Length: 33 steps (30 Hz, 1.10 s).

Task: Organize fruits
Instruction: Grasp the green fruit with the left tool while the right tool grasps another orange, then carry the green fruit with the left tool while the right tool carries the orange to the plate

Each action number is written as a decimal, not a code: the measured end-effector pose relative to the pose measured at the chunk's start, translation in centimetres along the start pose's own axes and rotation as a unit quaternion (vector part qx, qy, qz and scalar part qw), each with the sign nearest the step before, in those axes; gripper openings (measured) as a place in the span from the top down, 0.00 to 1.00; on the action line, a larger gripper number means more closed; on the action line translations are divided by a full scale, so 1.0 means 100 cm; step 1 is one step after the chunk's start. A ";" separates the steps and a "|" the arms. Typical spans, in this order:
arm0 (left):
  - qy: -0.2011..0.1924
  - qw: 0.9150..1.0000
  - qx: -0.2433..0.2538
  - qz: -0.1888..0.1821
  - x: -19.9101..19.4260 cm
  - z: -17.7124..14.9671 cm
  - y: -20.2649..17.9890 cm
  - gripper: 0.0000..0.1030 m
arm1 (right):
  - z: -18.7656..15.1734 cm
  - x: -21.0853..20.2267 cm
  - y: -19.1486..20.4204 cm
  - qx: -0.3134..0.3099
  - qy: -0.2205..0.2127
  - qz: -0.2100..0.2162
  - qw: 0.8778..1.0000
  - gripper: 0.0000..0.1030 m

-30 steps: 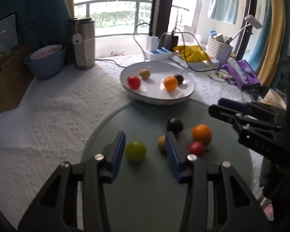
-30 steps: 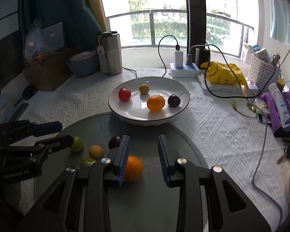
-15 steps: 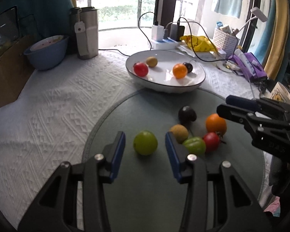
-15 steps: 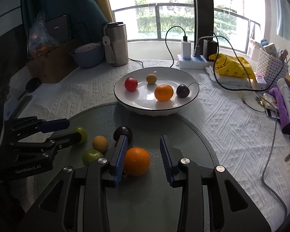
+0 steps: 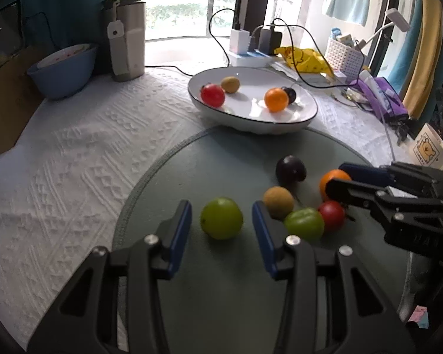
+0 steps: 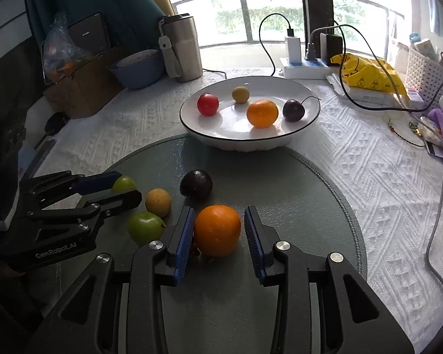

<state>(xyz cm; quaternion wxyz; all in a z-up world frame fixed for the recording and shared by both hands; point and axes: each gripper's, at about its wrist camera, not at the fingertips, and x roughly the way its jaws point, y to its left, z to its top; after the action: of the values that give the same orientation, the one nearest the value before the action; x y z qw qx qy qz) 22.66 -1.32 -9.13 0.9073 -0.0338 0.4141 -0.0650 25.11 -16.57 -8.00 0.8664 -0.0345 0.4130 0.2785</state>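
On the round grey-green mat [image 5: 221, 301] lies a green fruit [image 5: 221, 218] between the fingers of my left gripper [image 5: 220, 205]. The gripper is open, with a gap on both sides of the fruit. My right gripper [image 6: 219, 209] is open around an orange [image 6: 217, 230]; its left pad is very close and its right pad is apart. Close by lie a dark plum [image 6: 196, 183], a brown fruit [image 6: 158, 202], a second green fruit [image 6: 144, 227] and a red tomato [image 5: 331, 216]. The white plate [image 6: 245, 144] behind holds several fruits.
A steel tumbler [image 5: 127, 50] and a blue bowl [image 5: 62, 70] stand at the back left. A power strip [image 6: 304, 69] with trailing cables, a yellow bag [image 6: 366, 70] and a white basket [image 6: 425, 73] crowd the back right. White textured cloth [image 5: 73, 162] surrounds the mat.
Both grippers have sunk toward the mat. The green fruit now sits between the left fingers, and the orange lies deeper between the right fingers.
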 end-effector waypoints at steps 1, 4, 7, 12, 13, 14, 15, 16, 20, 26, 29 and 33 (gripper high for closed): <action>0.000 1.000 0.000 -0.001 0.000 0.000 0.000 0.57 | 0.000 0.000 0.000 0.000 0.001 0.001 1.000 0.64; -0.001 1.000 0.004 -0.005 0.001 -0.001 -0.002 0.59 | 0.001 0.001 0.000 -0.005 0.006 0.005 1.000 0.64; -0.003 1.000 0.014 -0.002 0.001 -0.002 -0.006 0.66 | 0.001 0.001 0.001 -0.011 0.006 0.005 1.000 0.66; -0.003 1.000 0.022 -0.005 -0.001 -0.002 -0.009 0.72 | 0.001 -0.001 0.001 -0.012 0.001 0.008 1.000 0.66; -0.003 1.000 0.023 -0.007 -0.003 -0.002 -0.010 0.72 | 0.001 -0.003 0.001 -0.012 -0.001 0.009 1.000 0.66; -0.004 1.000 0.024 -0.008 -0.004 -0.002 -0.011 0.72 | 0.001 -0.005 0.001 -0.013 -0.003 0.009 1.000 0.66; -0.006 1.000 0.025 -0.008 -0.005 -0.002 -0.012 0.72 | 0.001 -0.006 0.001 -0.014 -0.004 0.009 1.000 0.66; -0.007 1.000 0.027 -0.009 -0.006 -0.001 -0.013 0.72 | 0.002 -0.007 0.001 -0.014 -0.006 0.009 1.000 0.67; -0.012 0.999 0.030 -0.010 -0.011 0.001 -0.017 0.72 | 0.005 -0.014 0.000 -0.017 -0.015 0.010 1.000 0.71; -0.018 0.999 0.036 -0.011 -0.016 0.007 -0.022 0.72 | 0.008 -0.013 -0.002 -0.022 -0.009 0.014 1.000 0.71; -0.019 0.999 0.037 -0.010 -0.016 0.008 -0.024 0.72 | 0.004 -0.006 -0.006 -0.010 0.004 0.016 1.000 0.71; -0.017 0.999 0.035 -0.007 -0.016 0.009 -0.023 0.72 | 0.003 -0.002 -0.009 0.003 0.006 0.016 1.000 0.71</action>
<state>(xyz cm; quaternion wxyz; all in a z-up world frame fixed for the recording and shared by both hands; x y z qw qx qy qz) 22.12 -3.35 -7.12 0.9146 -0.0057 0.3954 -0.0848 25.66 -17.39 -7.81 0.8594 -0.0269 0.4197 0.2909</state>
